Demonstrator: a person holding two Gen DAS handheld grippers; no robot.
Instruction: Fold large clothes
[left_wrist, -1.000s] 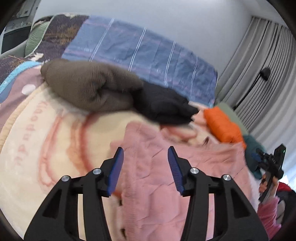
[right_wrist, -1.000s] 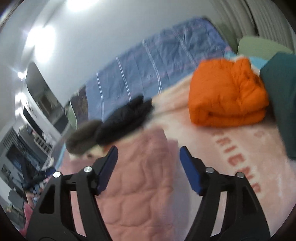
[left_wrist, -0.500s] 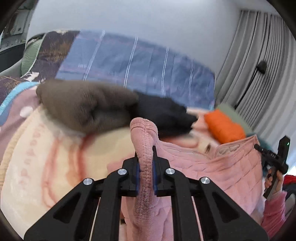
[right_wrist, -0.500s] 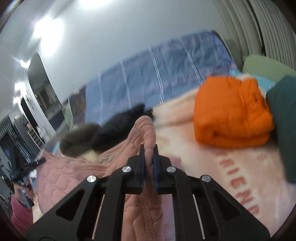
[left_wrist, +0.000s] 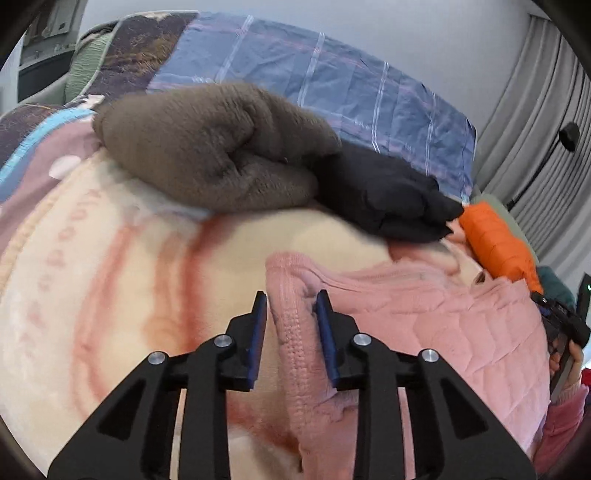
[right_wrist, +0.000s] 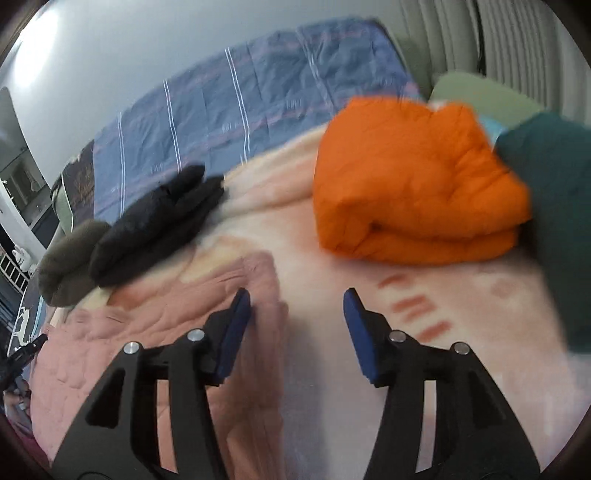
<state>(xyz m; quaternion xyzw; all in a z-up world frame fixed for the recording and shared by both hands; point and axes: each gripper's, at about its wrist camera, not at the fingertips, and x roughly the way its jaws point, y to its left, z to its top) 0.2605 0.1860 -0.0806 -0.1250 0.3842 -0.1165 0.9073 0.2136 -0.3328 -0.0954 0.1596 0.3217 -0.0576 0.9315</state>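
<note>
A pink quilted garment lies on the bed blanket. Its ribbed hem runs up between the blue pads of my left gripper, whose jaws are opening; the left pad stands clear of the cloth. In the right wrist view the same pink garment lies at lower left. My right gripper is opening wide above the garment's right edge, and its pads press on nothing. The other hand-held gripper shows at the far right of the left wrist view.
Beyond the garment lie folded clothes: a brown fleece, a black piece, an orange padded jacket and a dark teal piece. A blue checked quilt lines the wall. The cream and pink blanket covers the bed.
Half a second ago both grippers were shut on the raised pink edge. Both have since dropped lower and opened, and the edge has sunk toward the blanket.
</note>
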